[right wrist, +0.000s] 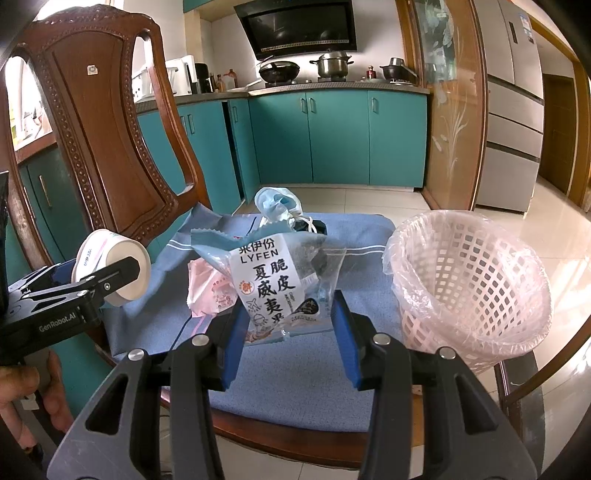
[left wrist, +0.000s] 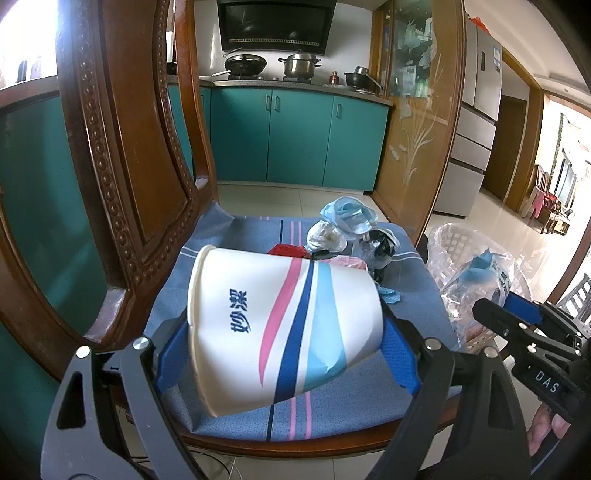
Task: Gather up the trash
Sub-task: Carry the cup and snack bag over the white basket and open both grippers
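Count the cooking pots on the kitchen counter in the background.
3: a dark wok at left, a lidded steel stockpot in the middle, a dark lidded pot at right. Others may be hidden by the chair back.

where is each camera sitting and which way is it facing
Left wrist: on the left gripper, facing the chair seat and kitchen; it holds a paper cup; right gripper at right.
Right wrist: on the right gripper, same direction; it holds a snack packet; left gripper, a hand at left.
Shared: cup, blue cushion, lined basket.

Teal kitchen cabinets (right wrist: 332,136), black range hood (right wrist: 299,29), pale tiled floor (right wrist: 554,236), carved wooden chair (right wrist: 99,110), daylight.
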### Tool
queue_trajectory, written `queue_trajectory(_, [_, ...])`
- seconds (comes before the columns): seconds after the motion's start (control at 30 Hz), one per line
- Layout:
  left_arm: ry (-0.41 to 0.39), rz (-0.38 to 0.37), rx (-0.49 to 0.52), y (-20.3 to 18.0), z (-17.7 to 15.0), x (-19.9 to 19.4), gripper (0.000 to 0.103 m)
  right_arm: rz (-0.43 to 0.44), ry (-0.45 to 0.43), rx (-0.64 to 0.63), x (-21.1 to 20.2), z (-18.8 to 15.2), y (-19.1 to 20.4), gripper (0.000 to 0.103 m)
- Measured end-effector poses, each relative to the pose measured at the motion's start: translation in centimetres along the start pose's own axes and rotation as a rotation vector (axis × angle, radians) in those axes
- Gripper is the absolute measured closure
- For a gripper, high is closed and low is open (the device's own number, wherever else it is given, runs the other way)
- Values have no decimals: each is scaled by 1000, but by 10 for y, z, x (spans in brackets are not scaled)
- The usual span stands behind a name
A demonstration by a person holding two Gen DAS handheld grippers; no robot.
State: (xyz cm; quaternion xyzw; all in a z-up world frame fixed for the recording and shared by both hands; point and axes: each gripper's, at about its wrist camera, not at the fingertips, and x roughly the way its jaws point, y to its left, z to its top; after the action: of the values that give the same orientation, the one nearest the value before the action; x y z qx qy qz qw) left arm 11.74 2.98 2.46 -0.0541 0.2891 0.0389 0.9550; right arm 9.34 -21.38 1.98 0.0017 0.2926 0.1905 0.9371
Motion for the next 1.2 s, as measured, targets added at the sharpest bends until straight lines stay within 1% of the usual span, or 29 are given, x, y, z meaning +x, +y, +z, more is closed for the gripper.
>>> queue_trajectory(0.07, [0,0,-1,1,-1,1,16,-7,-15,8,-3,2,-3,59])
queue_trajectory(0.17, [-1,-1,-2,1,-1,1,16,-41,-68,28,-11,9,-15,59])
queue_trajectory(0.23, [3,0,-4,2,-2,3,16,-95,-110,45,-17,17,-32,59])
queue_trajectory(0.37, [2,4,-5,5,-4,4,16,-211,-171,138,-20,32,-84,59])
queue_trajectory(0.5, [3,4,-6,5,-5,5,16,-308,-168,240,-1,35,-139,57])
queue_trajectory(0.53, [5,3,-5,5,-5,5,16,-314,-154,255,7,34,-148,51])
queue_trajectory(0.57, [7,2,0,4,-6,6,16,-313,-121,272,19,30,-159,35])
queue_trajectory(0.63, [8,3,9,0,-6,5,16,-334,-83,316,28,25,-172,25])
queue_trajectory(0.67, [9,3,16,-1,-8,6,16,-327,-77,345,25,24,-177,25])
queue_trajectory(0.7, [11,4,21,-3,-8,7,16,-315,-99,367,17,24,-179,24])
queue_trajectory(0.73, [14,3,26,-4,-9,7,16,-310,-125,378,9,25,-180,21])
queue_trajectory(0.77, [16,0,29,-5,-9,8,16,-312,-179,392,-7,23,-178,13])
queue_trajectory(0.83, [16,-12,46,-11,-10,8,16,-320,-263,415,-31,19,-173,5])
queue_trajectory(0.87, [12,-19,54,-15,-10,7,16,-319,-297,430,-42,17,-170,3])
queue_trajectory(0.9, [12,-44,61,-21,-10,6,16,-318,-323,449,-52,15,-170,3])
queue_trajectory(0.97, [16,-68,67,-31,-6,7,16,-327,-375,488,-67,12,-173,3])
queue_trajectory(1.03, [22,-117,77,-50,-1,11,16,-362,-425,497,-77,8,-172,3])
queue_trajectory(1.1, [38,-184,99,-77,7,17,16,-402,-458,502,-83,5,-176,3])
queue_trajectory(1.2, [41,-271,147,-132,28,31,16,-427,-488,556,-90,-3,-186,3])
